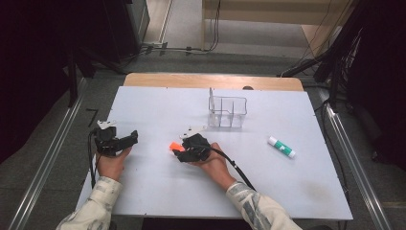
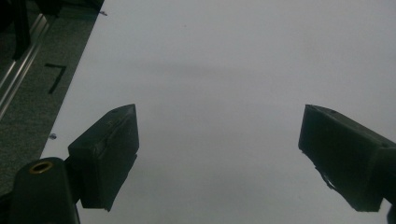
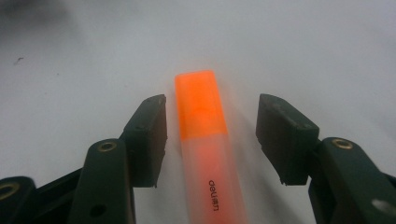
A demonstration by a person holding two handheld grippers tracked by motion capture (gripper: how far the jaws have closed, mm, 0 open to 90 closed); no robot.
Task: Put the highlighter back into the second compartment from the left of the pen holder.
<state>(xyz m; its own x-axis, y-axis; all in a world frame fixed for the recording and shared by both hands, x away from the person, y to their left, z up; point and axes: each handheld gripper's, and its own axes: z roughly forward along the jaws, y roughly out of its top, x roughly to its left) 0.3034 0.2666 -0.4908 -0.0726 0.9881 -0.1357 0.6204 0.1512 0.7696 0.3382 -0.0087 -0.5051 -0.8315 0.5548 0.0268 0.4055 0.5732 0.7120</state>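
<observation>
Right tongs (image 3: 211, 135) stood spread astride the highlighter (image 3: 205, 140) lying on the bench (image 1: 143, 110), pads not touching; left tongs (image 2: 219, 154) spread, empty; squeezing squarely mid-body looked best.

A white worktop (image 1: 158, 103) is sitting on grey carpet (image 1: 57, 158) — cables (image 1: 182, 49) are trailing across the floor behind it, and dark stands (image 1: 72, 72) are flanking both sides.

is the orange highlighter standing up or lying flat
Lying flat: the orange highlighter pen with translucent barrel rests lengthwise on the white table, between the right gripper's open fingers, untouched.
</observation>
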